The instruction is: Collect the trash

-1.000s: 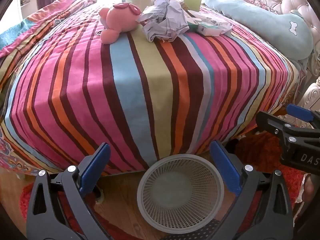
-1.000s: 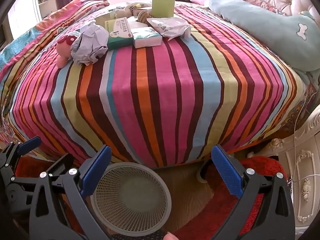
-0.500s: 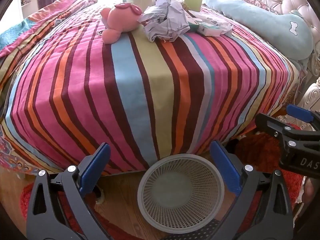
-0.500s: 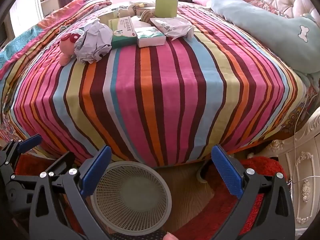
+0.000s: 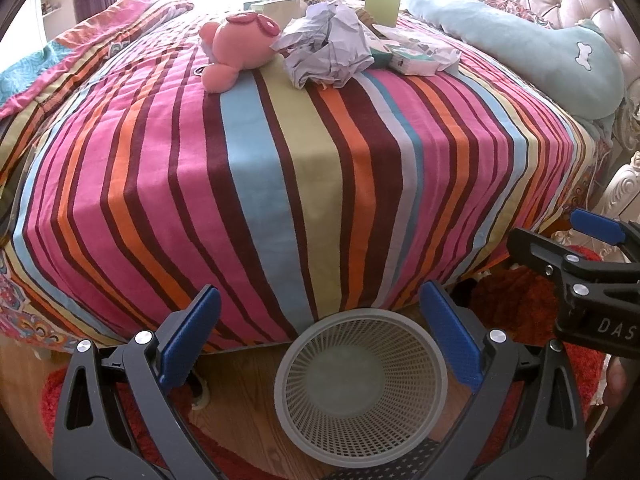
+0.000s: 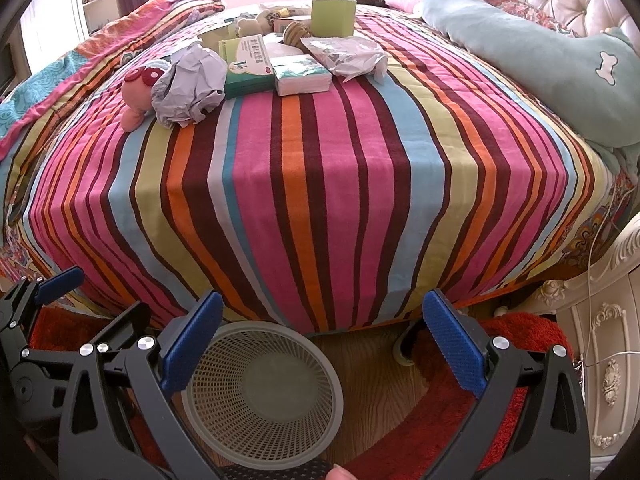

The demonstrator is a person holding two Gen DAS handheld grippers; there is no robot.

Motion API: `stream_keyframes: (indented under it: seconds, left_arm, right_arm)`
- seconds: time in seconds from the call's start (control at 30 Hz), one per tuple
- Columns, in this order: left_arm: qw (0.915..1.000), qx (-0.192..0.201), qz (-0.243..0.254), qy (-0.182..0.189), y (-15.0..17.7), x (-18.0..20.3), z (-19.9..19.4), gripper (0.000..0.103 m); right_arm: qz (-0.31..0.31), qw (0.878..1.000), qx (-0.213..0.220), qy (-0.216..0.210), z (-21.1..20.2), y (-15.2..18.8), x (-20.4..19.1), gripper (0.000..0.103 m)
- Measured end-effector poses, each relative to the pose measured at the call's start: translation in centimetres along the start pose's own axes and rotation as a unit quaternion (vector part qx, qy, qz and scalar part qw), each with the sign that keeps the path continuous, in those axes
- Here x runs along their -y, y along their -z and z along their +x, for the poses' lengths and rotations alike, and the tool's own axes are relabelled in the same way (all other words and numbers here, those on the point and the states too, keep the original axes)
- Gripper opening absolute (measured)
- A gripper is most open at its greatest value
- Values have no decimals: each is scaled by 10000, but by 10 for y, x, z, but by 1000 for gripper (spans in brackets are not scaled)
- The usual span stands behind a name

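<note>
Left gripper (image 5: 320,336): fingers wide apart, holding nothing.
Right gripper (image 6: 322,338): likewise spread, nothing held.
Crumpled paper (image 5: 326,50): top centre, on the bed (image 5: 280,168), touching pink plush (image 5: 236,50).
Basket (image 5: 360,380): bottom centre, on the floor.
Advice: reach over, pinch the paper's bulk, avoid the plush.

Crumpled grey paper (image 5: 326,50) lies far up the striped bed; the round mesh wastebasket (image 5: 362,394) stands upright, empty, on the floor.

Left hand-held gripper (image 5: 320,344) spread wide above mesh basket (image 5: 362,390); crumpled paper (image 5: 328,50) beside pink plush (image 5: 236,50) on striped bedspread (image 5: 256,184).
</note>
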State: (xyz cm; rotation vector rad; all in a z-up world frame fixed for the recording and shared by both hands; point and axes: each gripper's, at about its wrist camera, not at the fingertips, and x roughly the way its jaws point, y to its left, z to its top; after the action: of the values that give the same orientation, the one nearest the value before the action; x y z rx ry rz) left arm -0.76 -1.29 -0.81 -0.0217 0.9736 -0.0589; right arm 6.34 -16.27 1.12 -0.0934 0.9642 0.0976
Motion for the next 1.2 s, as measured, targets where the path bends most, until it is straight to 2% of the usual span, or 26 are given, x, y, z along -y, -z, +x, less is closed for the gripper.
stream_keyframes:
  seconds: [0.1, 0.2, 0.23, 0.3, 0.33, 0.4, 0.47, 0.53, 0.6, 0.63, 0.73, 0.83, 0.93, 1.03, 1.13, 1.2]
  left_arm:
    - [9998, 124, 26, -122, 0, 0, -5, 97]
    - [9990, 369, 59, -254, -6, -5, -13, 97]
    - [9987, 421, 52, -277, -9, -8, -15, 97]
    - [9982, 531, 28, -271, -23, -15, -18, 97]
    - [9976, 651, 11, -240, -34, -20, -20, 97]
    - [9959, 863, -77, -252, -56, -29, -22, 97]
    - [9944, 994, -268, -245, -87, -42, -20, 97]
    - [9925, 1045, -634, -52, -124, -57, -15, 97]
    - [9907, 976, -940, 139, -148, -66, -9, 97]
    - [9892, 938, -1102, 217, -162, -70, -4, 97]
    - [9889, 743, -1287, 75, -189, -75, 22, 97]
    - [9874, 538, -1485, -18, -201, -84, 48, 97]
    - [9844, 486, -1688, -4, -201, -93, 60, 97]
    - [9837, 342, -1761, -63, -204, -98, 77, 97]
    - [9837, 208, -1759, -294, -206, -101, 95, 97]
    - [9817, 244, -1883, -176, -204, -107, 99, 96]
  right_arm:
    - [10, 9995, 298, -53, -8, 0, 2, 96]
    - [-187, 9957, 685, -599, -15, -7, 5, 96]
    - [-234, 9964, 591, -568, -14, -11, 7, 96]
    - [-314, 9961, 691, -444, -14, -21, 11, 96]
    - [-400, 9958, 756, -331, -12, -30, 13, 96]
    - [-474, 9919, 1122, -367, -11, -52, 19, 96]
    - [-531, 9924, 1063, -313, 1, -76, 26, 96]
    - [-428, 9907, 1258, -284, 9, -103, 38, 96]
    - [-83, 9897, 1336, -511, 23, -122, 57, 96]
    - [-62, 9898, 1353, -430, 32, -138, 63, 96]
    - [-59, 9926, 1110, -491, 67, -169, 72, 96]
    - [-322, 9935, 837, -708, 91, -191, 66, 96]
    - [-689, 9934, 683, -620, 109, -207, 54, 96]
    - [-863, 9928, 458, -688, 127, -217, 51, 96]
    - [-839, 9936, 253, -712, 141, -222, 55, 95]
    - [-827, 9937, 150, -738, 145, -217, 59, 94]
